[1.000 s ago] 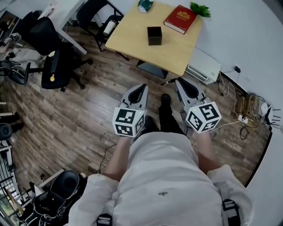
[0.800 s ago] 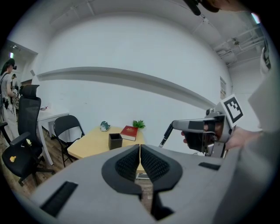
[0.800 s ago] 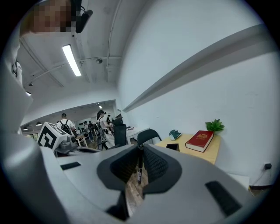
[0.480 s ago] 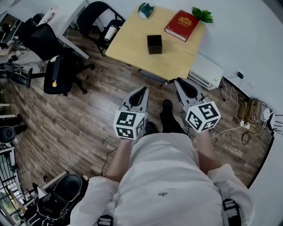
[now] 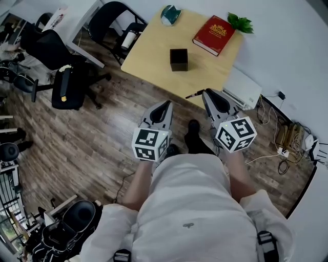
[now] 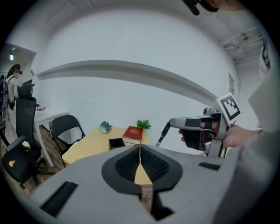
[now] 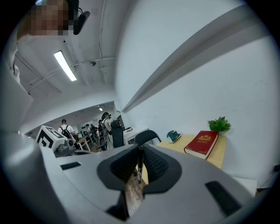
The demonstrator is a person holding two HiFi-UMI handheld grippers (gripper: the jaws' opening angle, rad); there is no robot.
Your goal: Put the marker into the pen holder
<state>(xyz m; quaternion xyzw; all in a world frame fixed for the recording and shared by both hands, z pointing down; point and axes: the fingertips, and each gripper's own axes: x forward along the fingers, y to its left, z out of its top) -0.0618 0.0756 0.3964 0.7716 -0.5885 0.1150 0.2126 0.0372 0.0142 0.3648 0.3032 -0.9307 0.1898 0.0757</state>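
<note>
The black square pen holder [image 5: 179,59] stands on the light wooden table [image 5: 154,51] ahead of me; it also shows as the pen holder [image 6: 116,143] in the left gripper view. My right gripper [image 5: 206,94] is shut on a black marker [image 5: 195,95], whose end pokes out to the left, short of the table's near edge. In the right gripper view the marker [image 7: 140,168] stands upright between the shut pads, and the holder is hidden. My left gripper [image 5: 165,105] hangs over the floor, shut and empty, its pads meeting in the left gripper [image 6: 140,148] view.
On the table lie a red book [image 5: 214,35], a small green plant [image 5: 241,22] and a teal object [image 5: 169,14]. Black office chairs [image 5: 66,84] stand to the left, and a white radiator [image 5: 241,87] and cables [image 5: 287,128] along the right wall.
The table and pen holder have drawn nearer in the head view as I walk toward them. Both grippers keep their pose, the marker still held.
</note>
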